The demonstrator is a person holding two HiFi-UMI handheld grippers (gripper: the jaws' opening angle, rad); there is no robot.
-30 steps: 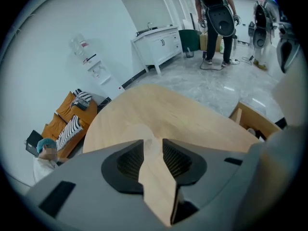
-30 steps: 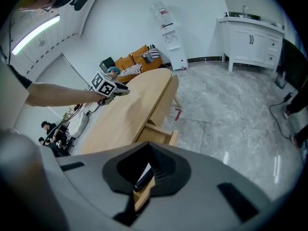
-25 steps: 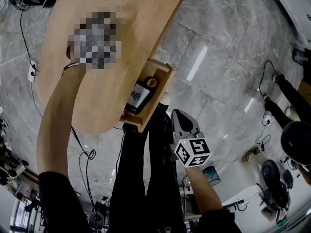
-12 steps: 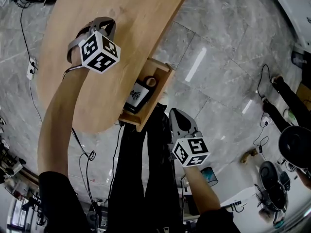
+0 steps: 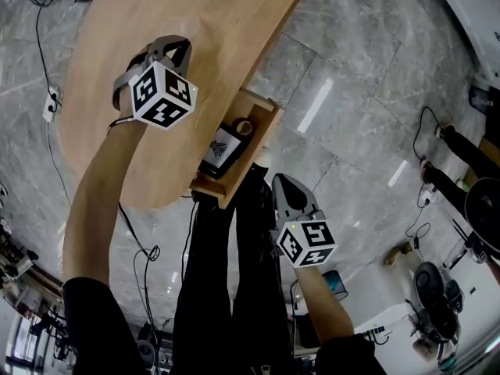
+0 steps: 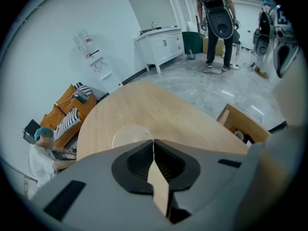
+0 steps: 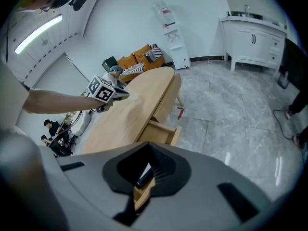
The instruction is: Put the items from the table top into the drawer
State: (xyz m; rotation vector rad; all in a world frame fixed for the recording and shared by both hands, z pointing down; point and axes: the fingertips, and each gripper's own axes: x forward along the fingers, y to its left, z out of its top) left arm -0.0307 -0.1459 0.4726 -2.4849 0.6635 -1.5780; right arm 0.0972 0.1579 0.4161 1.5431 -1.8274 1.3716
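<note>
Drawer open at frame centre, holding black box and a small roll. Left gripper clenched over the wooden table, with clear round item just past its tips. Right gripper clenched, empty, lower centre beside the drawer. Grey marble floor.

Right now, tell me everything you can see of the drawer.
The drawer is a shallow, open-topped box of pale wood, much like the table it hangs under. It stands pulled out past the table's edge, so its inside shows. In it lie a flat black item with a white pattern and, beside that, a small pale ring. The person's legs stand close beside it.
</note>
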